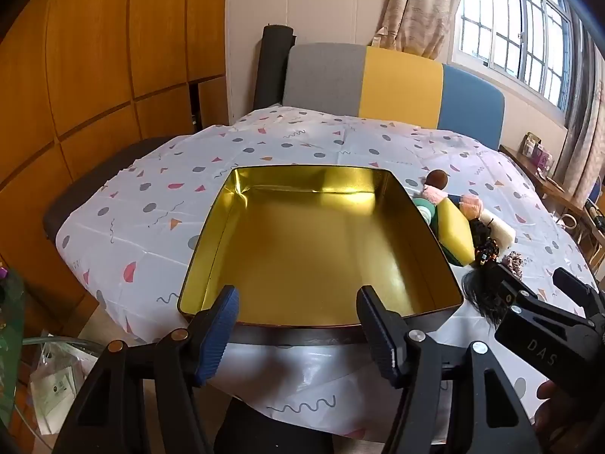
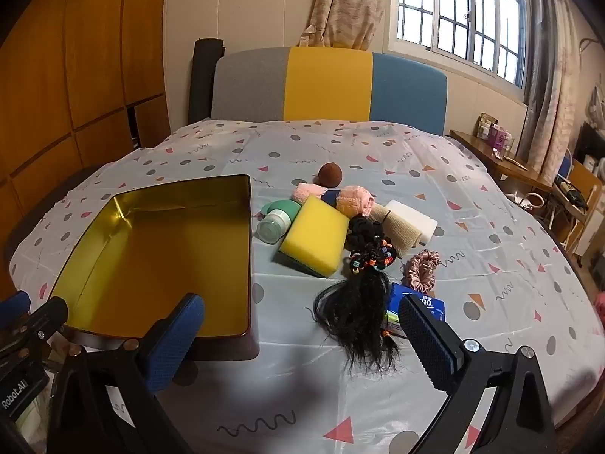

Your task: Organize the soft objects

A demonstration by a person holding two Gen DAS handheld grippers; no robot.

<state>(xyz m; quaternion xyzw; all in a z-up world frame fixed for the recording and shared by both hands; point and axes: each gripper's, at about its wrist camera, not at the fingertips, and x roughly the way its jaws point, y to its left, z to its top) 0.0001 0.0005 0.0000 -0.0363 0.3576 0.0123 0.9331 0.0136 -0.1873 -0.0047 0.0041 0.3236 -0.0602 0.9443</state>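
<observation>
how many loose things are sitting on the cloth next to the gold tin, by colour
Judged from the right wrist view:
pink: 3 – two fluffy rolls, scrunchie
black: 2 – hairpiece, beaded hair ties
yellow: 1 – sponge
green: 1 – bottle
brown: 1 – ball
beige: 1 – folded cloth
white: 1 – block
blue: 1 – tissue pack
total: 11

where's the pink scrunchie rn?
In the right wrist view, the pink scrunchie lies on the tablecloth, right of centre: just right of the black hairpiece, above the blue tissue pack, below the beige cloth.
</observation>
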